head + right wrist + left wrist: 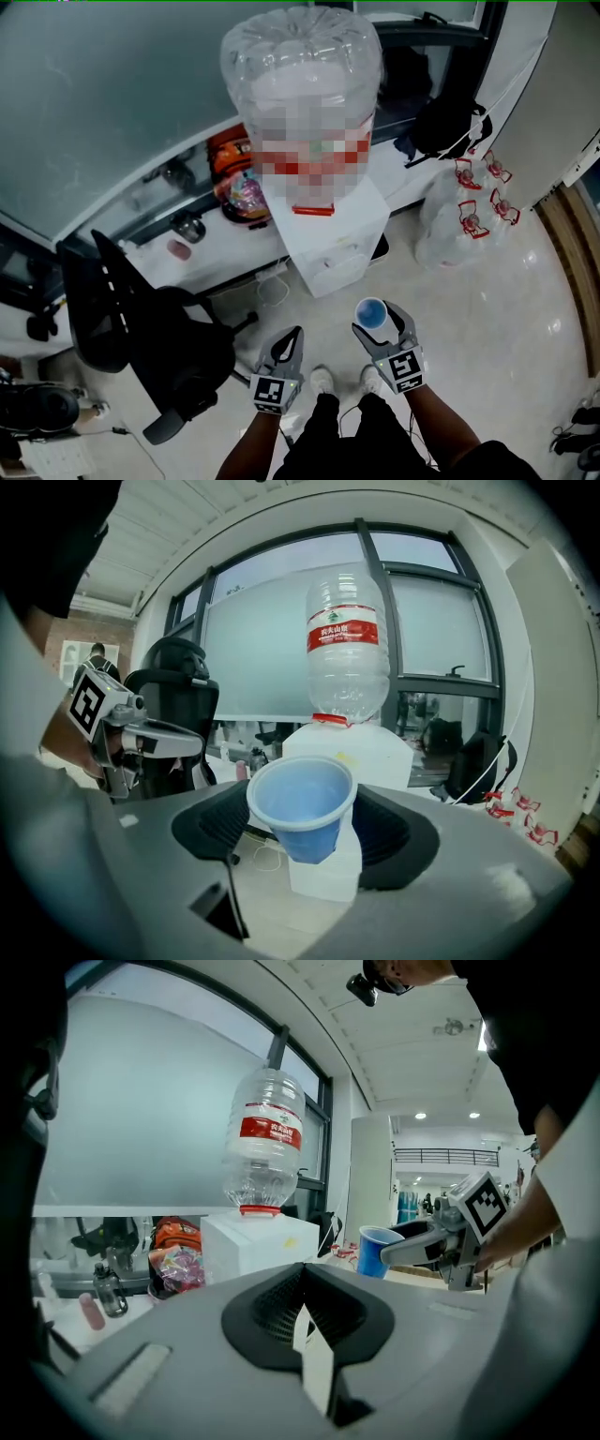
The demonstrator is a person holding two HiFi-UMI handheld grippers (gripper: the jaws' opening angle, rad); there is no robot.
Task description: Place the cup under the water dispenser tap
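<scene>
A blue plastic cup (371,311) stands upright between the jaws of my right gripper (375,325), which is shut on it. In the right gripper view the cup (303,805) hangs in front of the white water dispenser (349,761), still some way off. The dispenser (333,239) carries a big clear bottle (300,84) with a red collar; its tap is not discernible. My left gripper (289,343) hovers beside the right one, shut and holding nothing. The left gripper view shows the cup (375,1249) off to the right.
A black office chair (141,328) stands to the left of the dispenser. Bagged empty jugs with red handles (469,220) lie on the floor to its right. A low ledge with bags and bottles (239,178) runs behind. The person's white shoes (322,380) are just below the grippers.
</scene>
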